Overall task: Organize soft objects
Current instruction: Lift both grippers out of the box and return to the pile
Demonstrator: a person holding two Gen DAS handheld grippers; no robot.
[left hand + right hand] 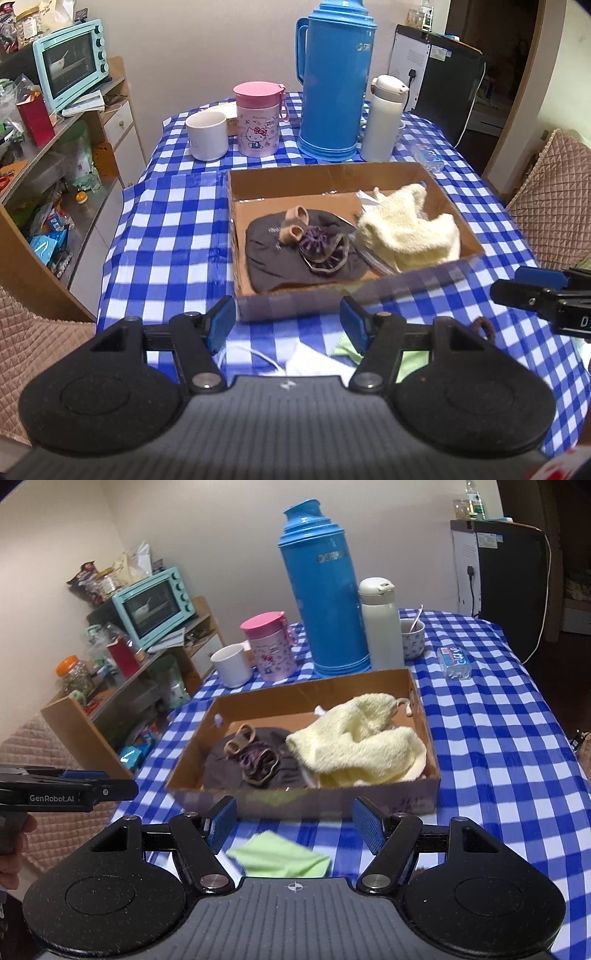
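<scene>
Hovering side by side, both grippers tilted down toward the shallow brown cardboard box (436, 275).
Left gripper (288, 325) and right gripper (294, 825) gaped empty above the blue-checked tablecloth (498, 775).

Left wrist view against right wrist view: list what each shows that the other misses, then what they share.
Only the left wrist view shows the white cloth and the brown hair tie on the table in front of the box.

Only the right wrist view shows the cup with a spoon and the orange-lidded jar.

Both show the cardboard box, yellow towel, dark hat, blue thermos, green cloth and both open tools.
</scene>
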